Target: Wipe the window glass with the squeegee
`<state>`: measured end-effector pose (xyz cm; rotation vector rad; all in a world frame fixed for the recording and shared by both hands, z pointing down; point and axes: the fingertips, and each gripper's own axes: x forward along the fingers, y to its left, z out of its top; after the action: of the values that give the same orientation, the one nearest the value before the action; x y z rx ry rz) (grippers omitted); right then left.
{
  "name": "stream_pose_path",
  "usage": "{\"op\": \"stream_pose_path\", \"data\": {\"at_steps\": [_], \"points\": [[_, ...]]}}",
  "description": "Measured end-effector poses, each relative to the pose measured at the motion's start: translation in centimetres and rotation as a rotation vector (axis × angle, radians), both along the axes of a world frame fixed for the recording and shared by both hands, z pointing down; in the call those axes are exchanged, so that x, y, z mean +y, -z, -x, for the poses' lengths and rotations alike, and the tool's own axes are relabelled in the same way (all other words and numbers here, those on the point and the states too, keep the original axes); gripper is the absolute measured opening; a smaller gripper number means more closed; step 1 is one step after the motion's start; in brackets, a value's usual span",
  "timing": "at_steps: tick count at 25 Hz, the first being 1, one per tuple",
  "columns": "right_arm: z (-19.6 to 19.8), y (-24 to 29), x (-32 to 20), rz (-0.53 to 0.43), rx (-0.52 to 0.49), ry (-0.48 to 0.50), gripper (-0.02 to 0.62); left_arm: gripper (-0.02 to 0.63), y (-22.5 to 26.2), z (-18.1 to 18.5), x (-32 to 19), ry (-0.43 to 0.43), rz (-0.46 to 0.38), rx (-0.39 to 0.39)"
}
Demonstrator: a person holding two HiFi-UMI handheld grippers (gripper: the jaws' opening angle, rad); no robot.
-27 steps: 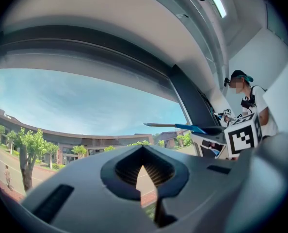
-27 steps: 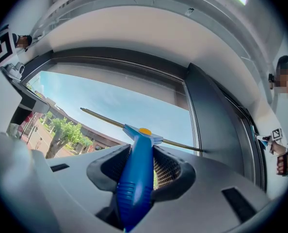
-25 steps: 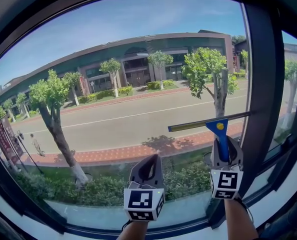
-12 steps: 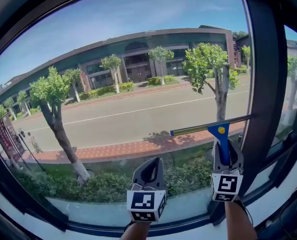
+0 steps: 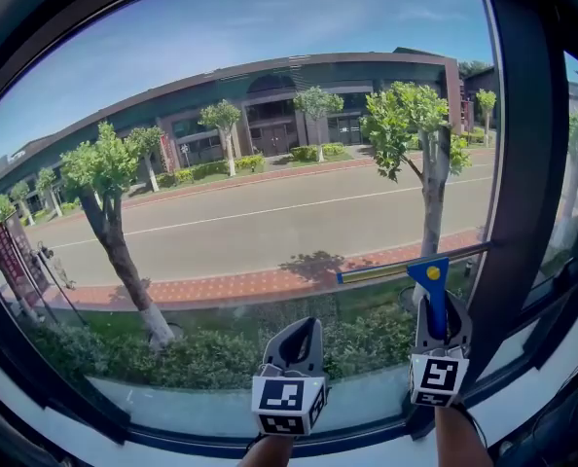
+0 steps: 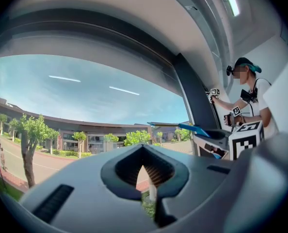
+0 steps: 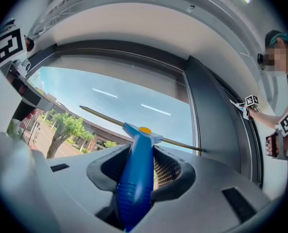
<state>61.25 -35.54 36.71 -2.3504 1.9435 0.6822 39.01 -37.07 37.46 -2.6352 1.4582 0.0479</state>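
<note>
My right gripper [image 5: 437, 319] is shut on the blue handle of the squeegee [image 5: 432, 285], whose long thin blade [image 5: 386, 267] lies against the window glass [image 5: 270, 163] low at the right, close to the dark vertical frame post [image 5: 518, 163]. In the right gripper view the blue squeegee handle [image 7: 136, 174] runs up between the jaws to the blade [image 7: 110, 119]. My left gripper [image 5: 296, 342] is shut with nothing in it, held near the bottom middle of the pane; its jaws [image 6: 145, 174] meet in the left gripper view, where the squeegee [image 6: 183, 127] shows at the right.
The dark window frame [image 5: 36, 377] rings the pane, with a sill [image 5: 201, 436] just below both grippers. Outside are trees, a road and a long building. Another person with grippers [image 6: 243, 106] is reflected or stands at the right.
The squeegee and my right gripper have slid down the glass near the right post. My left gripper has dropped a little as well.
</note>
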Motion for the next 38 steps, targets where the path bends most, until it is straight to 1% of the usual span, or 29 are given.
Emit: {"op": "stream_pose_path", "data": {"at_steps": [6, 11, 22, 32, 38], "points": [[-0.5, -1.3, -0.4, 0.022, 0.013, -0.003, 0.141, 0.002, -0.9, -0.6, -0.3, -0.005, 0.036, 0.005], [-1.0, -2.4, -0.4, 0.043, -0.01, 0.004, 0.141, 0.002, -1.4, -1.3, -0.2, -0.007, 0.049, 0.001], [-0.7, -4.4, -0.3, 0.084, -0.042, 0.017, 0.141, 0.002, -3.1, -0.9, 0.3, -0.014, 0.086, -0.001], [-0.5, -5.3, -0.4, 0.125, -0.035, 0.029, 0.14, 0.002, -4.0, -1.2, 0.4, -0.03, 0.108, 0.001], [-0.3, -5.5, 0.2, 0.186, -0.025, 0.04, 0.14, 0.002, -4.1, -1.3, 0.9, -0.04, 0.108, 0.001]]}}
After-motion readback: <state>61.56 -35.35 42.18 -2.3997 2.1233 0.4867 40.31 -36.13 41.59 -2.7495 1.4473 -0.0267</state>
